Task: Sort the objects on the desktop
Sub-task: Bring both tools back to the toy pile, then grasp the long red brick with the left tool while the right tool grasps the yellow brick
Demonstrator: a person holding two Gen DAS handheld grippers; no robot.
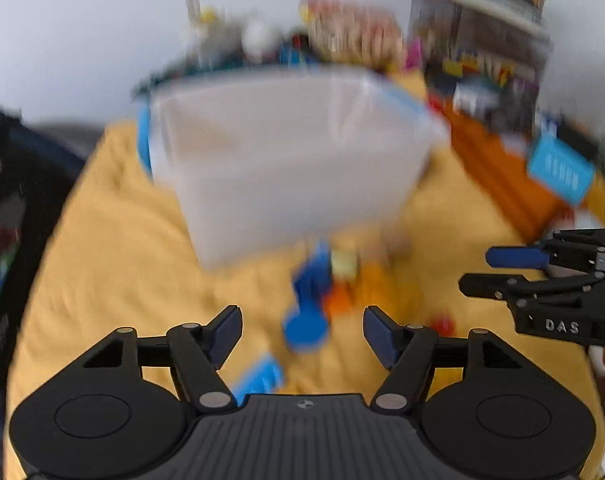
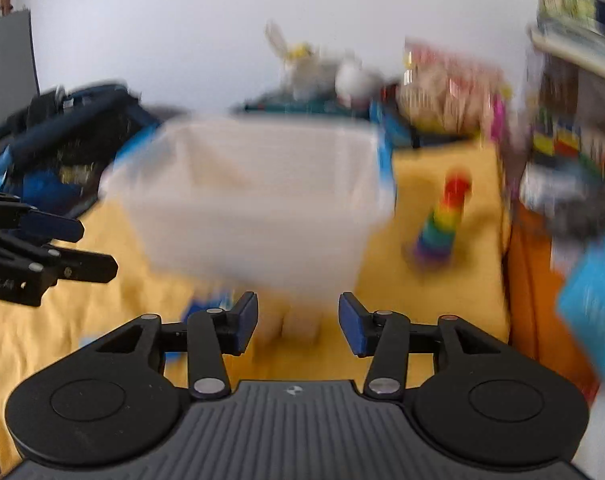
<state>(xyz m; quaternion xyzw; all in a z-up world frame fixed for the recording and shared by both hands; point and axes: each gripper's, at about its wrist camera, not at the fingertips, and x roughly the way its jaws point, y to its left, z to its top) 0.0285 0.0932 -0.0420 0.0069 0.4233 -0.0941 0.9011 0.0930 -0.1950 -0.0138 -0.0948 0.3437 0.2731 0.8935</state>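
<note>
Blue toy point(image 1: 308, 300) on the yellow-clothed counter point(image 1: 102, 248) just ahead of the left gripper point(image 1: 302, 334), fingers apart and empty, long axis pointing toward the clear bin point(image 1: 286, 160); right gripper point(image 2: 298, 322) likewise parted, farther off.

left tool point(image 1: 302, 334): jaws spread, empty | right tool point(image 2: 298, 322): jaws spread, empty

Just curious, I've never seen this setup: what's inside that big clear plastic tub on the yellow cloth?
Nothing can be made out inside the clear plastic tub. Its frosted walls and the motion blur hide the bottom, so small items there could go unseen.
</note>
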